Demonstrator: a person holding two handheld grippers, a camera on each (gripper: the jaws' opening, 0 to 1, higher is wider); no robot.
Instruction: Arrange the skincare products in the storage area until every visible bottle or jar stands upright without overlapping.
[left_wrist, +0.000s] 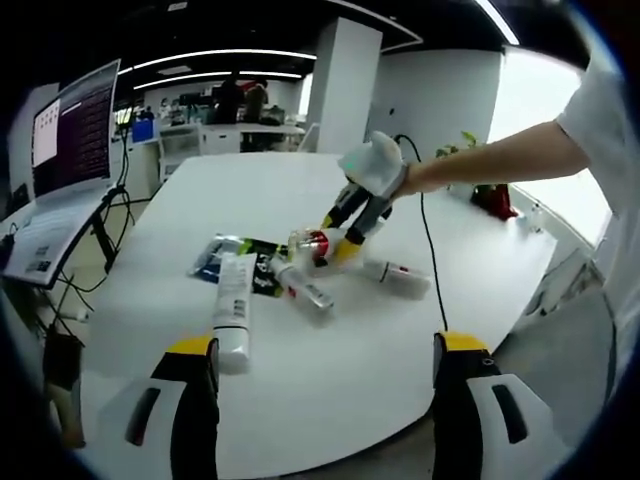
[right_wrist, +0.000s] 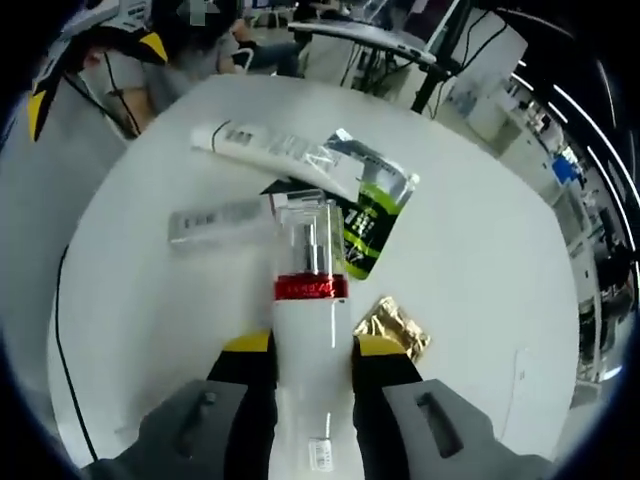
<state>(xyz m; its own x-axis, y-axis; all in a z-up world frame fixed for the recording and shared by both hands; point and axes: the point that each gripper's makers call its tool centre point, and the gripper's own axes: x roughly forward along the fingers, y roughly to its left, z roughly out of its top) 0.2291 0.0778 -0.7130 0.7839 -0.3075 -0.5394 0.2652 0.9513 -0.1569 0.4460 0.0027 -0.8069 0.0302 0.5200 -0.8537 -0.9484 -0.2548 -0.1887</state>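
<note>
A white pump bottle (right_wrist: 310, 300) with a red band and clear cap lies between the jaws of my right gripper (right_wrist: 313, 345), which is shut on its body. In the left gripper view this bottle (left_wrist: 315, 243) sits low over the table, with the right gripper (left_wrist: 350, 225) on it. Around it lie a long white tube (left_wrist: 235, 305), a small silver tube (left_wrist: 303, 287), a dark sachet (left_wrist: 235, 255) and a second white bottle (left_wrist: 397, 272) on its side. My left gripper (left_wrist: 325, 375) stands open at the near table edge, holding nothing.
The white oval table (left_wrist: 330, 350) has bare room in front and at the far end. A gold sachet (right_wrist: 392, 325) and green-black sachet (right_wrist: 370, 220) lie close to the held bottle. A laptop (left_wrist: 65, 135) stands off the left side. A black cable (left_wrist: 430, 250) crosses the table.
</note>
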